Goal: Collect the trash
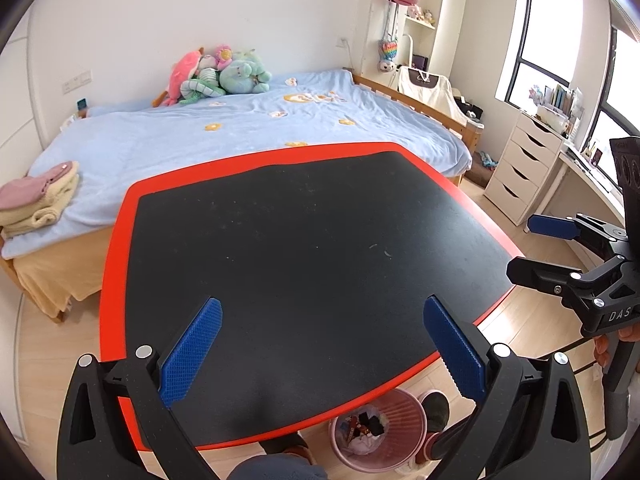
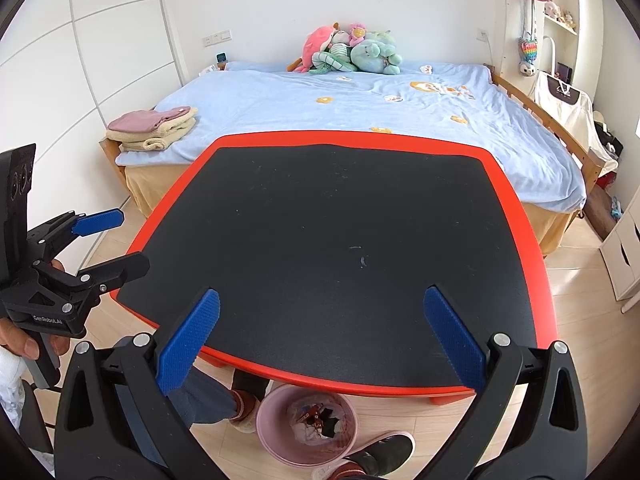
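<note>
While both grippers are hovering spread above it, the table (image 1: 304, 240), a black top with a red rim, is filling most of each view and is carrying no visible piece of rubbish, only a few faint pale specks near its middle that are too small to name. Behind it the bed (image 1: 240, 136) under a blue cover is holding a pile of plush toys (image 1: 216, 76) at the wall and some folded towels (image 1: 36, 200) at the near corner. Under the table's near edge the pink bin (image 1: 378, 432) is sitting on the wooden floor, and the trash (image 1: 366, 426), a mix of dark wrappers and pale crumpled paper, is already lying inside it. Judging from that, the collecting looks finished or nearly so, and the person is pausing or scanning; the next move would call for checking the floor and tabletop for any leftover scrap before reaching. The left gripper (image 1: 322, 350) is standing released with nothing between its blue pads, and the right gripper (image 2: 322, 344) is equally spread and empty. The left wrist view is also showing a white drawer unit (image 1: 520, 168) and windows off to the right, which the right wrist view is mostly cutting off, while the right wrist view is showing the bin's contents more fully and the wardrobe doors (image 2: 100, 40) along the left wall.
</note>
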Demonstrator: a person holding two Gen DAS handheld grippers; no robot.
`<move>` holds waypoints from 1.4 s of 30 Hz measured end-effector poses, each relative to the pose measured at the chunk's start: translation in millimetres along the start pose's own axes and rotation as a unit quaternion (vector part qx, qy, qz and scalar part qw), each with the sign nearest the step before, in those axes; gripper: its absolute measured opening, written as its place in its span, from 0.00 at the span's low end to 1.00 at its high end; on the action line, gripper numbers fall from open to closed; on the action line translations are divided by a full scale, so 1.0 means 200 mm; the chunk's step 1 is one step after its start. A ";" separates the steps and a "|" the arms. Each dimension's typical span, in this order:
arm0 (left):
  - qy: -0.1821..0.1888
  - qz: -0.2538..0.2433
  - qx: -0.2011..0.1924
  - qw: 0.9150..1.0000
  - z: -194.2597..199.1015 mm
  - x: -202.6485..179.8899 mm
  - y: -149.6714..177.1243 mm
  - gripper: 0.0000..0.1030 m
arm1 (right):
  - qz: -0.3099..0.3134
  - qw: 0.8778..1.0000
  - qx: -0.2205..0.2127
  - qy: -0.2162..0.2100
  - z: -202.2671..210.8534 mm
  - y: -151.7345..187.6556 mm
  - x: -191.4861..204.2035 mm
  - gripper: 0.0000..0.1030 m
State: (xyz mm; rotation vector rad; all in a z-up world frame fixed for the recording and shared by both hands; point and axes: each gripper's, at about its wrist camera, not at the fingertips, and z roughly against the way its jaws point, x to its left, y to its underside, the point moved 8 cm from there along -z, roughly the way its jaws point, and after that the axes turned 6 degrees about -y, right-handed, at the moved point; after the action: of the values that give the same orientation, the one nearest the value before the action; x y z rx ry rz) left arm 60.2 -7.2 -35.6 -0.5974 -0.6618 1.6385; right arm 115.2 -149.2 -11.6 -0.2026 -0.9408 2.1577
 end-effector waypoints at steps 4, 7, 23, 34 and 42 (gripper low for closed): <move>0.000 -0.001 0.000 1.000 0.00 0.00 0.00 0.94 | 0.000 1.000 0.000 0.000 0.00 0.00 0.00 0.97; 0.000 -0.001 0.002 1.000 0.00 -0.01 0.00 0.94 | 0.000 1.000 0.001 0.000 0.00 0.00 0.00 0.97; 0.002 -0.003 0.008 1.000 -0.03 -0.04 0.02 0.94 | -0.001 1.000 0.006 0.001 -0.02 0.03 -0.03 0.97; 0.002 -0.003 0.008 1.000 -0.03 -0.05 0.02 0.94 | 0.000 1.000 0.007 0.001 -0.02 0.04 -0.04 0.97; 0.002 -0.003 0.009 1.000 -0.03 -0.04 0.02 0.94 | 0.001 1.000 0.008 0.001 -0.02 0.04 -0.04 0.97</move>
State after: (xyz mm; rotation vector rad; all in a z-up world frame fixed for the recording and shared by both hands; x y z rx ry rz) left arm 63.1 -15.9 -42.4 -0.5854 -0.6446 1.6360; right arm 118.3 -156.0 -21.9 -0.1986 -0.9215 2.1659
